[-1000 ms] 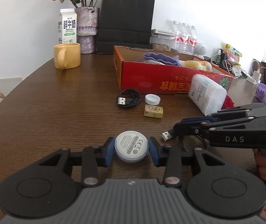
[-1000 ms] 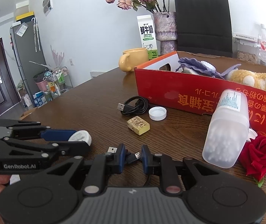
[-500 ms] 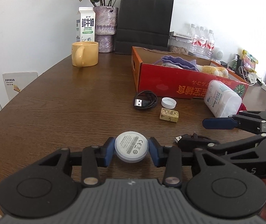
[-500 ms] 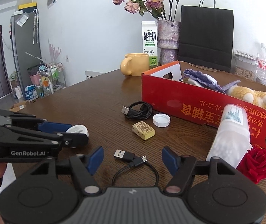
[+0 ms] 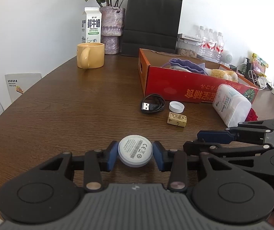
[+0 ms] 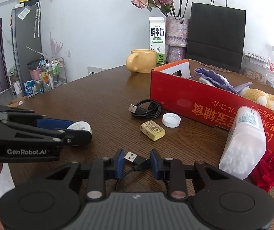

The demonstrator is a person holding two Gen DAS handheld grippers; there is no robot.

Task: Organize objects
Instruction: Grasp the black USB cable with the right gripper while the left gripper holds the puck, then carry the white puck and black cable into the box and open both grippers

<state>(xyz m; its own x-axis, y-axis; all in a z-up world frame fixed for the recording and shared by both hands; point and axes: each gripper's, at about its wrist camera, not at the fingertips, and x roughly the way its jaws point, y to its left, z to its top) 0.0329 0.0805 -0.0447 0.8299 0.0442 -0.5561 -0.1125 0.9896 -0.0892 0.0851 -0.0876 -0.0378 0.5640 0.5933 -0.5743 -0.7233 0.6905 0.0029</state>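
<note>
My left gripper [image 5: 135, 153] is shut on a white round disc [image 5: 135, 149] with a printed label, held just above the brown table [image 5: 69, 115]. The right wrist view shows the same gripper [image 6: 80, 134] at the left with the disc [image 6: 79, 126] in its tips. My right gripper [image 6: 137, 161] sits low over a short black USB cable [image 6: 135, 157] lying on the table. Its jaws are closing with the plug between them, and a small gap still shows beside the left pad. In the left wrist view the right gripper [image 5: 192, 140] is at the right edge.
A red cardboard box [image 5: 175, 90] holds a purple cloth and a plush toy. In front of it lie a coiled black cable [image 5: 152, 105], a white cap [image 5: 176, 107], a small yellow block [image 5: 176, 119], a tipped cotton-swab tub [image 5: 231, 103] and a red rose [image 6: 269, 170]. A yellow mug [image 5: 90, 55] stands far left.
The right gripper let go of the USB plug, opened wide, and its jaws have since narrowed around the plug lying on the table. The left gripper still holds the disc.
</note>
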